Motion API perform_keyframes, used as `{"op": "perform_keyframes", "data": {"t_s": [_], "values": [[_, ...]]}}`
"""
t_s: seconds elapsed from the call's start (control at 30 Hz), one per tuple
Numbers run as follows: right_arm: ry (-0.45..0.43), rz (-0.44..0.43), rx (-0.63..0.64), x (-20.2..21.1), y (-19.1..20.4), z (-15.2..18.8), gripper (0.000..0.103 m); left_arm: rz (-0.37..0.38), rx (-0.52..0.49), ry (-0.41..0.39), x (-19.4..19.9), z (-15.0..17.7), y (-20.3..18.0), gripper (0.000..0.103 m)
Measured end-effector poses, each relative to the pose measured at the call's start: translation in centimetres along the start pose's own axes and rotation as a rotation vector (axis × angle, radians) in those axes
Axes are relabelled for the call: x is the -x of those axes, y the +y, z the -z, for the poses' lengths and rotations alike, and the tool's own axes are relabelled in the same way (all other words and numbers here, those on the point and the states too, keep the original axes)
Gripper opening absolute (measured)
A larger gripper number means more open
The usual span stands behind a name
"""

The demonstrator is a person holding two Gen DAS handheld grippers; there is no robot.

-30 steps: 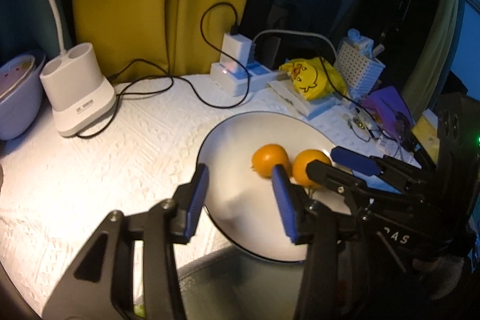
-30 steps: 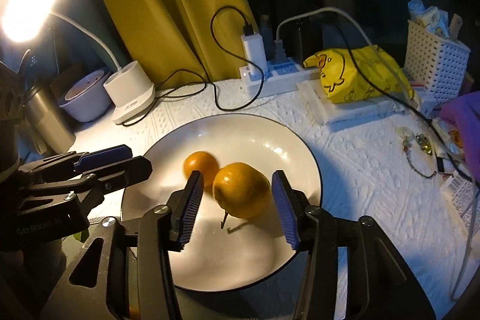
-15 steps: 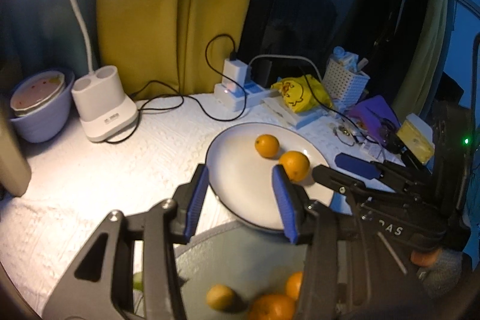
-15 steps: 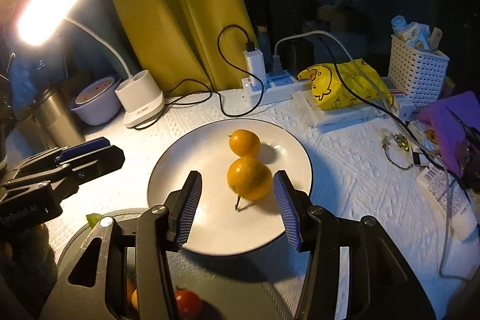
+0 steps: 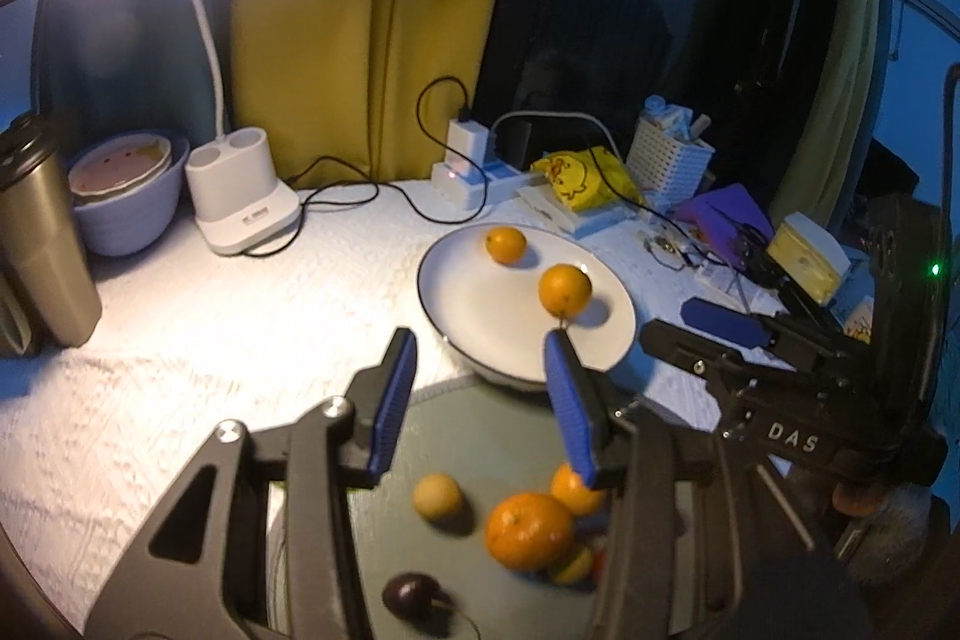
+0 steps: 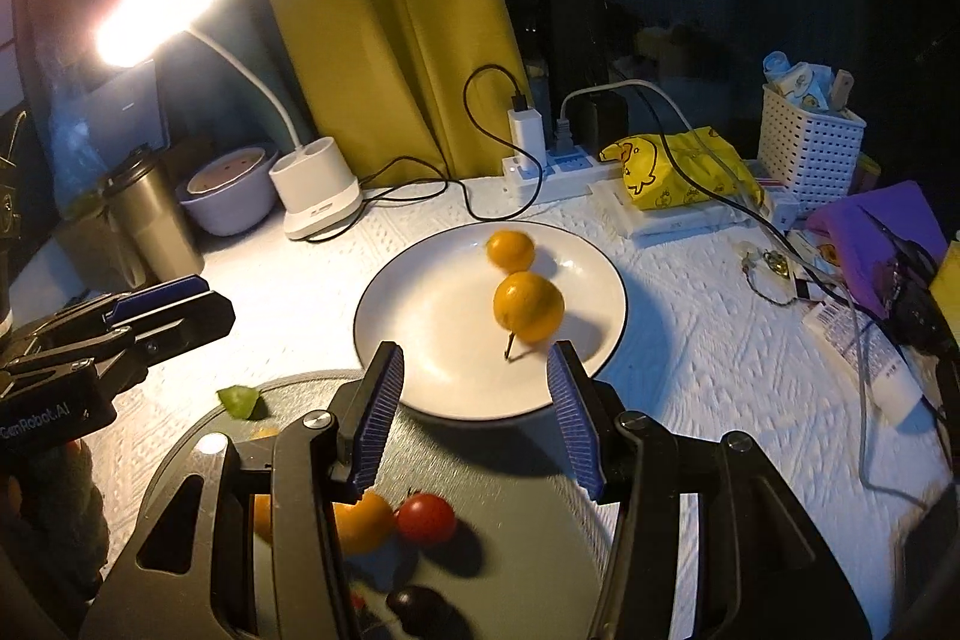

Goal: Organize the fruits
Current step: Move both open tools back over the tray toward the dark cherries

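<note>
A white plate (image 5: 474, 304) (image 6: 432, 316) holds two oranges: a small one (image 5: 505, 245) (image 6: 510, 250) at the back and a stemmed one (image 5: 564, 290) (image 6: 528, 307) nearer. In front of it lies a grey round tray (image 5: 480, 424) (image 6: 516, 484) with an orange (image 5: 528, 531), a pale yellow fruit (image 5: 438, 495), a red tomato (image 6: 426, 519) and a dark fruit (image 5: 411, 593). My left gripper (image 5: 480, 358) hovers open over the tray's far edge, with nothing between its fingers. My right gripper (image 6: 474, 370) is open above the plate's near rim, also with nothing in it.
A lit desk lamp with its white base (image 5: 240, 202), a lilac bowl (image 5: 126, 196) and a steel tumbler (image 5: 42, 244) stand at the left. A power strip (image 6: 552, 169) with cables, a yellow duck bag (image 6: 678, 166), a white basket (image 6: 810, 148) and purple clutter (image 6: 870, 232) crowd the back right.
Both grippers have drawn back and upward from the plate. The two oranges stay on it, and the grey tray with its fruit has come into view below.
</note>
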State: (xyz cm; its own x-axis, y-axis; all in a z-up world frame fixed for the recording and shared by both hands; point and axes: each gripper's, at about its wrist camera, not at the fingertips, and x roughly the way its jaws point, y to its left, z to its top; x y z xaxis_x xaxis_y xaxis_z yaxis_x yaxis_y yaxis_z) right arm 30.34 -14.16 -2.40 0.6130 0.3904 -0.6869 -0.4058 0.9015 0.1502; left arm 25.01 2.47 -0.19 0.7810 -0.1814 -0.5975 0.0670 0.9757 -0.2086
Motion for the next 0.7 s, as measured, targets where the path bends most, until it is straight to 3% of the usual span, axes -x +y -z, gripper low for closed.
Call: {"op": "perform_keyframes", "data": {"t_s": [0.7], "values": [[0.06, 0.015, 0.008, 2.6, 1.0, 6.0, 0.053, -0.024, 0.036, 0.058, 2.2, 6.8, 0.1, 0.045]]}}
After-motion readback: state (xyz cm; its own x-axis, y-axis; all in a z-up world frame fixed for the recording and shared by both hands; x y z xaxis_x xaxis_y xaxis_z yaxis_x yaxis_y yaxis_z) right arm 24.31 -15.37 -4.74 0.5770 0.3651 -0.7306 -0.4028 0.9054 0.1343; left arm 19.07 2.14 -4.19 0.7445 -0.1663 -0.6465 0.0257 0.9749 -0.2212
